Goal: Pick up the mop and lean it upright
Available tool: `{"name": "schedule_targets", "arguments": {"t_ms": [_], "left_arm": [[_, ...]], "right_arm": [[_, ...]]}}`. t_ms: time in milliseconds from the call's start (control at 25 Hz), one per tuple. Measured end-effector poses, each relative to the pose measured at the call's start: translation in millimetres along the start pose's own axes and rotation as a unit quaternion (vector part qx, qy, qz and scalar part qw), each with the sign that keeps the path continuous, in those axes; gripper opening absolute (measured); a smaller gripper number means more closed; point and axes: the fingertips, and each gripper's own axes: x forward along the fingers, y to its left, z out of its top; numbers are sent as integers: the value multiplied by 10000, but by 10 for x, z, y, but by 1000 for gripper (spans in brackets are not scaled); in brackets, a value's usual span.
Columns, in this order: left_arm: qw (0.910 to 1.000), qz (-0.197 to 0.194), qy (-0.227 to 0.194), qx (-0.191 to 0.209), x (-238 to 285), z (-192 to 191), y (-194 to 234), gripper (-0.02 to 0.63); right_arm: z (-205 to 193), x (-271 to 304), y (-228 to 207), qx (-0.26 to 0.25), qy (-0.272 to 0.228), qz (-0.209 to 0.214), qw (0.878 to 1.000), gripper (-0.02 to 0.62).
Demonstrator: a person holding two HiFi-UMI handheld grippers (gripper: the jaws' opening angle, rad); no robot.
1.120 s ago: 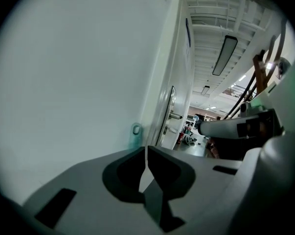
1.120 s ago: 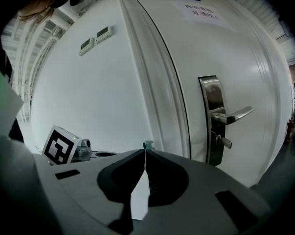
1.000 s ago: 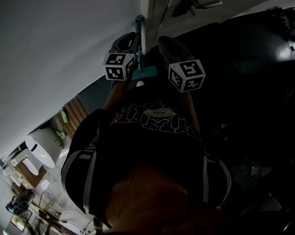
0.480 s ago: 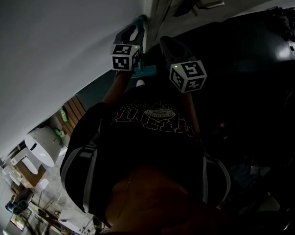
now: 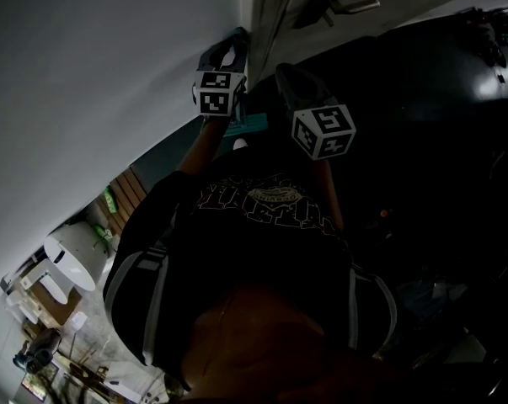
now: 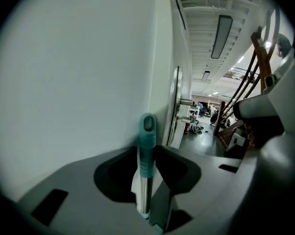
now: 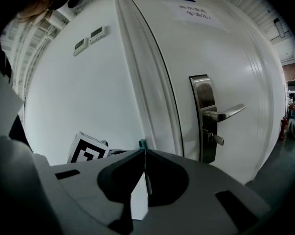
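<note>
1. Since a second before, our left gripper [image 5: 226,54] had climbed along the smooth white wall [image 5: 102,82] toward the door frame. Its black-and-white marker cube [image 5: 218,93] sat higher and now covered the teal handle top that had shown earlier. Our right gripper [image 5: 289,76] had hardly shifted.
2. We saw the left gripper's grey moulded jaws closed on the mop [image 6: 147,151], with its round shaft rising through the seam between them.
3. The mop's shaft [image 6: 145,195] was polished metal. Above it came a teal plastic grip that ended in a rounded cap with an oval hanging eye.
4. The mop stood upright, close against the matte wall and just left of the door frame. We could not tell whether it touched the wall.
5. We found the right gripper's jaws pressed together with nothing between them and a white wedge-shaped pad showing at the seam. Only the teal tip of the mop peeped beyond their tips.
6. Ahead of the right gripper stood a glossy white door [image 7: 225,53] with a brushed-metal plate and a straight lever handle [image 7: 224,113].
</note>
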Motion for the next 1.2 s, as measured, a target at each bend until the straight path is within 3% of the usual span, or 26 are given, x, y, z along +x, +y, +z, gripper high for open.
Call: {"name": "schedule_targets", "arguments": {"t_ms": [480,1200], "left_arm": [[10000,63,66,24,100,-25,-22,147],[9997,253,-17,-44,-154,-124,-129,146]], "right_arm": [[54,-109,-204,20,-15,-93,10000,20],[-47,-210,-94,-67,91,263,9996,20]]}}
